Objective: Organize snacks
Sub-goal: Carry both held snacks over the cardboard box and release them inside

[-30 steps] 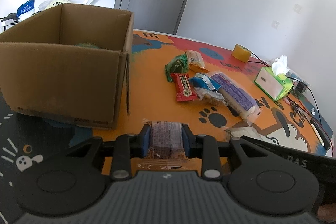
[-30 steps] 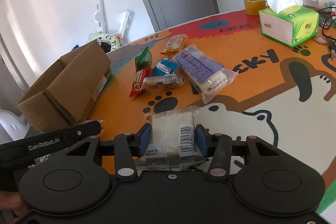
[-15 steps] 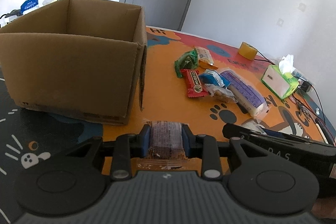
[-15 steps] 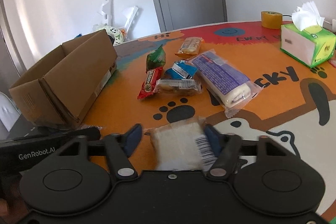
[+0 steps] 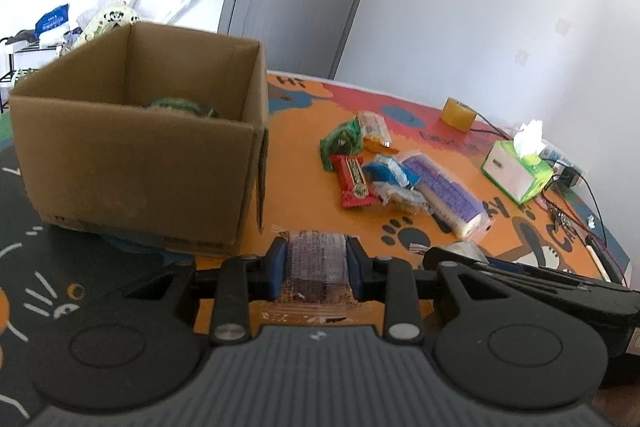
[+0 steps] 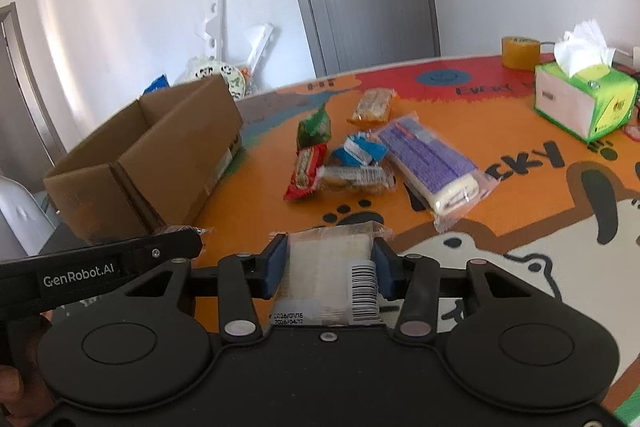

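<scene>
My left gripper (image 5: 316, 265) is shut on a dark purple wrapped snack (image 5: 318, 259), held in front of the open cardboard box (image 5: 136, 163); something green lies inside the box. My right gripper (image 6: 329, 267) is shut on a pale clear-wrapped snack with a barcode (image 6: 332, 271), above the mat. A pile of snacks lies on the mat: a green pack (image 6: 314, 126), a red bar (image 6: 305, 173), a blue pack (image 6: 360, 151), a long purple pack (image 6: 430, 167) and an orange pack (image 6: 372, 105). The box also shows in the right wrist view (image 6: 152, 159), at the left.
A green tissue box (image 6: 584, 99) and a roll of yellow tape (image 6: 520, 51) stand at the far right of the table. Cables and a charger (image 5: 568, 179) lie by the right edge. The left gripper's side (image 6: 100, 265) sits close to the left of my right gripper.
The right gripper opened briefly half a second ago and has closed again on the pale snack. The left gripper has risen with its snack, so the box interior shows more.
</scene>
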